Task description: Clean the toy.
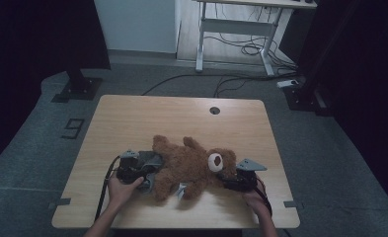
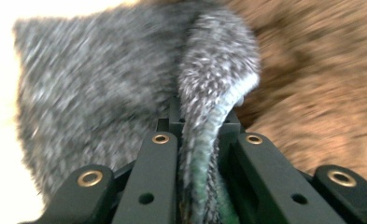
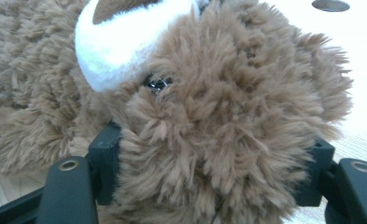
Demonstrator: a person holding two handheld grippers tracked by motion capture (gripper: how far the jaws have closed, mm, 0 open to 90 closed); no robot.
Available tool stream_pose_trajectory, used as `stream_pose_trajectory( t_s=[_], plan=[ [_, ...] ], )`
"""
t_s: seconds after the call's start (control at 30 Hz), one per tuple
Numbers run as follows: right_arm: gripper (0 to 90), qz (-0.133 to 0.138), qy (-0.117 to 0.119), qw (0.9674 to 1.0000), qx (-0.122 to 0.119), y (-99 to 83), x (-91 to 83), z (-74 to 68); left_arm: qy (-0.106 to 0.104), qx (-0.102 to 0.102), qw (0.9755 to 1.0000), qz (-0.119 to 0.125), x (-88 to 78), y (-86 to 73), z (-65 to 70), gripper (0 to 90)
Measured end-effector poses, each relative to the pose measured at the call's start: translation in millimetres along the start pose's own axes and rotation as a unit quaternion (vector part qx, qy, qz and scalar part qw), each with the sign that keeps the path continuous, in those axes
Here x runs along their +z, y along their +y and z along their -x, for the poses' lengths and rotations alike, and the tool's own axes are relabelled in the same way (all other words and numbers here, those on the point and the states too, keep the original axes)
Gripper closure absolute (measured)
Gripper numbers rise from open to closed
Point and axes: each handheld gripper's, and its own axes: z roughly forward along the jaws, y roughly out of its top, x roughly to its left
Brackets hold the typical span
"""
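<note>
Wood table (image 1: 132,118), grey floor (image 1: 33,148), dark room.

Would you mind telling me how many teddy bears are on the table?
1. The brown teddy bear lies near the table's front edge between the two grippers, its head toward the right gripper. Another could hardly hide here.

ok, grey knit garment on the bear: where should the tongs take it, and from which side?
Judging by the pose, take the grey knit garment at its loose folded hem, coming in from the left end of the table, away from the teddy bear. In the left gripper view the hem stands up as a thin ridge, which the left tongs already pinch. The right tongs clasp the bear's head.
</note>
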Motion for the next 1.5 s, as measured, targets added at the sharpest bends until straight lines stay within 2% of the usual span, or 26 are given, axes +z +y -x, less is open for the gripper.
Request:
stream_pose_trajectory(
  t_s=[0.03, 0.07, 0.1, 0.13, 0.17, 0.2, 0.23, 0.33, 0.4, 0.47, 0.5, 0.53, 0.6, 0.7, 0.9, 0.97, 1.0, 1.07, 1.1, 1.17, 1.3, 1.5],
  plan=[
    [30.1, 0.000, 0.000, 1.0000, 0.000, 0.0, 0.0, 0.0, 0.000, 0.000, 1.0000, 0.000, 0.0, 0.0, 0.0, 81.9],
    [30.1, 0.000, 0.000, 1.0000, 0.001, 0.0, 0.1, 0.1, -0.005, 0.007, 0.9999, 0.007, -1.8, 3.5, 6.1, 81.9],
    [29.9, 0.000, 0.001, 1.0000, 0.002, -0.1, 0.0, 0.3, -0.012, 0.024, 0.9994, 0.021, -5.2, 12.9, 19.7, 82.0],
    [29.9, 0.000, 0.002, 1.0000, 0.003, -0.1, 0.0, 0.5, -0.017, 0.032, 0.9989, 0.029, -6.8, 18.5, 26.2, 82.0],
    [29.9, 0.000, 0.002, 1.0000, 0.003, -0.1, 0.0, 0.5, -0.017, 0.032, 0.9989, 0.029, -6.8, 18.5, 26.2, 82.0],
    [29.8, 0.000, 0.003, 1.0000, 0.005, -0.4, -0.1, 0.8, -0.025, 0.045, 0.9976, 0.046, -8.9, 30.0, 38.7, 82.0],
    [29.8, 0.000, 0.003, 1.0000, 0.005, -0.4, -0.1, 0.8, -0.025, 0.045, 0.9976, 0.046, -8.9, 30.0, 38.7, 82.0],
    [29.6, 0.001, 0.005, 1.0000, 0.007, -0.6, -0.1, 1.6, -0.025, 0.063, 0.9954, 0.068, -7.7, 45.5, 53.5, 82.0],
    [29.6, 0.001, 0.005, 1.0000, 0.007, -0.7, 0.0, 1.9, -0.019, 0.065, 0.9955, 0.067, 2.8, 56.0, 57.4, 81.9],
    [29.6, 0.001, 0.006, 1.0000, 0.007, -0.7, 0.0, 2.0, -0.017, 0.060, 0.9963, 0.059, 8.8, 57.2, 55.2, 82.0],
    [29.6, 0.001, 0.005, 1.0000, 0.006, -0.7, -0.1, 1.8, -0.014, 0.043, 0.9981, 0.041, 22.1, 55.2, 48.2, 82.0],
    [29.6, 0.001, 0.005, 1.0000, 0.006, -0.7, -0.1, 1.8, -0.014, 0.043, 0.9981, 0.041, 22.1, 55.2, 48.2, 82.0],
    [29.6, 0.001, 0.005, 1.0000, 0.007, -0.7, 0.2, 1.4, -0.020, 0.020, 0.9987, 0.042, 29.7, 48.9, 40.0, 82.1],
    [29.6, 0.001, 0.004, 1.0000, 0.007, -0.4, 0.5, 1.0, -0.005, 0.012, 0.9994, 0.031, 30.7, 40.4, 32.3, 82.5],
    [29.6, 0.001, 0.003, 1.0000, 0.006, -0.1, 0.7, 0.4, 0.009, -0.015, 0.9997, -0.015, 37.4, 21.7, 14.4, 82.6],
    [29.6, 0.002, 0.002, 1.0000, 0.006, -0.3, 0.7, 0.1, 0.015, -0.012, 0.9994, -0.029, 43.2, 16.0, 13.8, 82.5],
    [29.6, 0.002, 0.002, 1.0000, 0.006, -0.3, 0.7, 0.1, 0.015, -0.012, 0.9994, -0.029, 43.2, 16.0, 13.8, 82.5],
    [29.5, 0.001, 0.002, 1.0000, 0.006, -0.4, 0.6, 0.1, 0.022, -0.003, 0.9990, -0.039, 43.7, 13.6, 14.6, 82.5],
    [29.4, 0.001, 0.002, 1.0000, 0.006, -0.6, 0.6, 0.2, 0.030, 0.007, 0.9981, -0.054, 44.5, 9.6, 15.0, 82.4],
    [29.4, 0.001, 0.002, 1.0000, 0.005, -0.7, 0.5, 0.2, 0.031, 0.010, 0.9974, -0.063, 44.7, 4.0, 12.9, 82.3],
    [29.3, 0.001, 0.000, 1.0000, 0.004, -1.2, 0.4, -0.3, 0.019, 0.003, 0.9978, -0.063, 42.0, -5.4, 8.8, 81.9],
    [29.3, 0.001, -0.001, 1.0000, 0.004, -1.5, 0.0, -0.8, 0.026, 0.013, 0.9976, -0.063, 41.3, -6.0, 12.2, 81.9]
  ],
)
